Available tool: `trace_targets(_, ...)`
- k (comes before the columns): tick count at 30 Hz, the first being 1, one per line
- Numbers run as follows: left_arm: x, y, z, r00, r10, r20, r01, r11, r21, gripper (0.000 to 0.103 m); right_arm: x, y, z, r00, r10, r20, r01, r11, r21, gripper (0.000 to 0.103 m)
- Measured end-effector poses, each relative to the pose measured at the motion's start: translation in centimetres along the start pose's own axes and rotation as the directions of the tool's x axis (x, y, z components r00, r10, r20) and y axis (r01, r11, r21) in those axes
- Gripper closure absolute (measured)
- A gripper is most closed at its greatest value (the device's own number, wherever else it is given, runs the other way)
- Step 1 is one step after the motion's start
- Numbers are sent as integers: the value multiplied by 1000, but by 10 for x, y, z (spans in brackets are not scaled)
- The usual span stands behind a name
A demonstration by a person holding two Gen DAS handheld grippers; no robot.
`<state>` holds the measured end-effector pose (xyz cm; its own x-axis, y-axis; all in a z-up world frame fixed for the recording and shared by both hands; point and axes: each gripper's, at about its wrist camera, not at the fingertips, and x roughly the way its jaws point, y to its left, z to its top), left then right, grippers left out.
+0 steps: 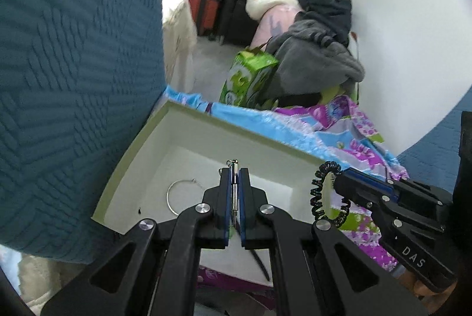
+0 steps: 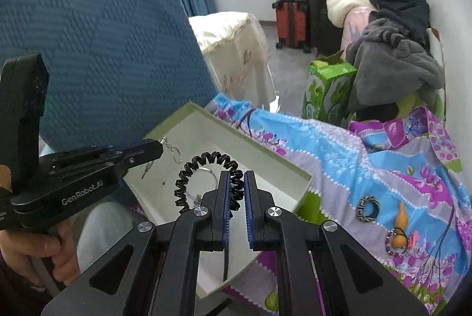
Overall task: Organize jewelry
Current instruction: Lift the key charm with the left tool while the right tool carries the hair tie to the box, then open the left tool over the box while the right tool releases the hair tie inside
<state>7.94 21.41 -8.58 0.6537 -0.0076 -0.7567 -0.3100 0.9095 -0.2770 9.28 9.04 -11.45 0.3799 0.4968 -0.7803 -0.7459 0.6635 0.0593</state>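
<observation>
An open white box (image 1: 132,145) with a pale green rim lies on a flowered bedspread, and a thin silver bangle (image 1: 177,195) rests on its floor. Above the box, my left gripper (image 1: 234,171) is shut on a small silver chain piece (image 1: 234,189). In the right wrist view the left gripper (image 2: 159,145) comes in from the left, and the chain piece (image 2: 174,152) dangles from its tip over the box (image 2: 259,146). My right gripper (image 2: 236,175) is shut on a black coil bracelet (image 2: 203,165), over the box's near right part. The left wrist view shows the right gripper (image 1: 339,178) and the coil bracelet (image 1: 324,192) from the side.
On the bedspread right of the box lie a black patterned ring (image 2: 367,209), an orange gourd pendant (image 2: 399,227) and a bead bracelet (image 2: 395,245). A blue quilted cushion (image 2: 103,35) stands behind and left of the box. A green carton (image 2: 324,86) and a clothes pile (image 2: 389,65) lie beyond.
</observation>
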Motion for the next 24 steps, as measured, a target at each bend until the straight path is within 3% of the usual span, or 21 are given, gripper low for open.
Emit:
trace_targets(12, 23, 8, -6, 999, -7, -50, 7, 1000, -10, 99, 34, -6, -8, 997, 5, -83, -4, 1000, 7, 94)
trace_targets(18, 17, 4, -1, 999, 15, -42, -16, 1000, -16, 98, 23, -5, -4, 998, 9, -60, -8, 1000, 10, 91)
trace_targets(20, 12, 3, 1, 999, 8, -34, -8, 1000, -19, 90, 16, -7, -1, 999, 10, -44, -10, 1000, 8, 84)
trace_targets(22, 5, -1, 3, 1000, 17, -15, -17, 1000, -14, 64, 5, -7, 1, 1000, 10, -17, -10, 1000, 8, 81)
trace_targets(24, -5, -6, 5, 1000, 19, 15, -19, 1000, -8, 57, -6, -8, 4, 1000, 6, 6, -6, 1000, 8, 81)
